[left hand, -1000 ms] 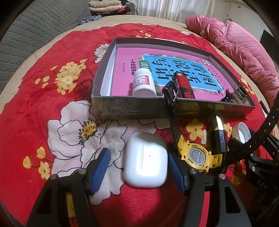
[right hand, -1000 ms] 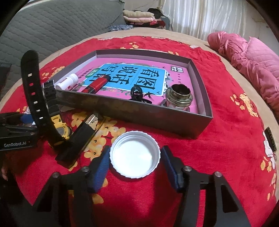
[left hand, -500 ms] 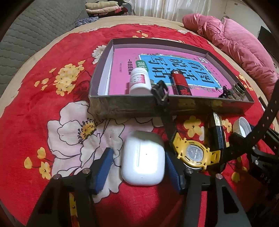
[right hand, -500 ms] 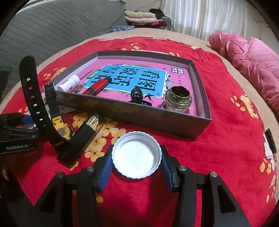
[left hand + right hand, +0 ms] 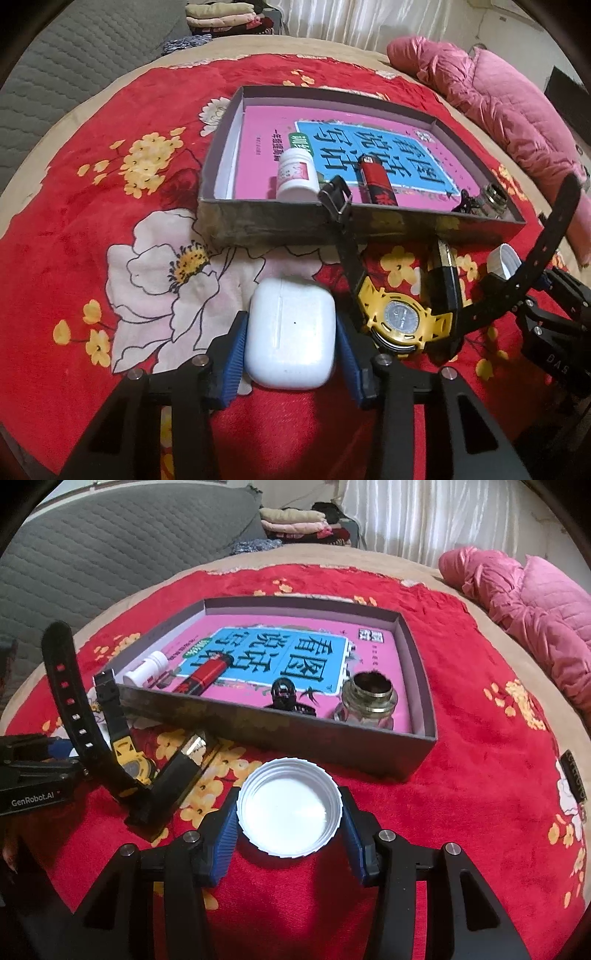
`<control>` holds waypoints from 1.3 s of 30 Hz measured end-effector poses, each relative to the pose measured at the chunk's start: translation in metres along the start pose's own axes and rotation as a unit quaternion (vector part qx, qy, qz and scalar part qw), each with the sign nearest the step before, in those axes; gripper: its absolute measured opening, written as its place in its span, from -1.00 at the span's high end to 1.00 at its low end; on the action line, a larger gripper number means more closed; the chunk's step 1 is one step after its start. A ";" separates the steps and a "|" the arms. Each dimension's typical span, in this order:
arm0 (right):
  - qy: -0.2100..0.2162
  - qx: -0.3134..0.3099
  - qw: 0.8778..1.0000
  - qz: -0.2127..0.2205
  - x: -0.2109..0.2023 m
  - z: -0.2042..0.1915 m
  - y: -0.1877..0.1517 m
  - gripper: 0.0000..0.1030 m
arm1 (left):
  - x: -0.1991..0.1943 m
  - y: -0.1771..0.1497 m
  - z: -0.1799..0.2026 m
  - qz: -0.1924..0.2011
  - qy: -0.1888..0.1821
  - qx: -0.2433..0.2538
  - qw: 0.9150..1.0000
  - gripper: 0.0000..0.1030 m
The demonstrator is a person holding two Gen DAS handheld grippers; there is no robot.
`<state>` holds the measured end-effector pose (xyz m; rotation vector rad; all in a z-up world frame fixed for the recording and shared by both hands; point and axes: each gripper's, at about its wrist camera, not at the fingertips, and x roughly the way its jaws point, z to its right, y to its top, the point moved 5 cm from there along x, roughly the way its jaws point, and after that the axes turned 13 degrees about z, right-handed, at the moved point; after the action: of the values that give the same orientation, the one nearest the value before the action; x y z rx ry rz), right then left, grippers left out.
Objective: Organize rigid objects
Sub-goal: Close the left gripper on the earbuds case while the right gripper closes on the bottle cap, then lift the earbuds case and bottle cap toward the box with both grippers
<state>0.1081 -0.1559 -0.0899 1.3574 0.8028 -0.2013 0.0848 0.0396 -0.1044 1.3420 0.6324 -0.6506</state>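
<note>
My left gripper is shut on a white earbud case, its blue pads against both sides, just above the red cloth. My right gripper is shut on a white bottle cap, open side up. A grey box lies beyond both and also shows in the right wrist view. It holds a pink and blue book, a white pill bottle, a red lighter, a black clip and a glass jar.
A yellow and black watch with upright straps and a black and gold bar lie between the grippers, in front of the box. A pink quilted jacket lies at the far right. A grey cushion rises at the back left.
Both grippers have closed: the left pads came in onto the earbud case, the right pads onto the bottle cap. Both views now sit a little higher above the cloth.
</note>
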 end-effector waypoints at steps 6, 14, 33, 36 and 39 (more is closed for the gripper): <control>0.008 0.002 1.000 0.018 -0.007 -0.002 0.007 0.00 | -0.011 0.001 -0.002 0.007 0.002 -0.003 1.000 0.12; 0.010 0.009 0.999 0.041 -0.019 0.000 0.016 0.00 | -0.026 0.010 0.003 0.027 0.001 0.005 1.000 0.12; 0.025 0.005 0.997 0.079 -0.034 -0.005 0.029 0.00 | -0.049 0.031 0.014 0.077 -0.010 0.012 0.997 0.12; 0.025 0.005 0.996 0.085 -0.036 -0.004 0.032 0.00 | -0.050 0.033 0.018 0.080 -0.014 0.014 0.997 0.12; 0.025 0.008 0.996 0.089 -0.038 -0.003 0.033 0.00 | -0.051 0.036 0.022 0.084 -0.019 0.017 0.996 0.12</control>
<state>0.0984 -0.1570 -0.0404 1.4445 0.7185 -0.0341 0.0780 0.0248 -0.0401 1.3945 0.4747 -0.5507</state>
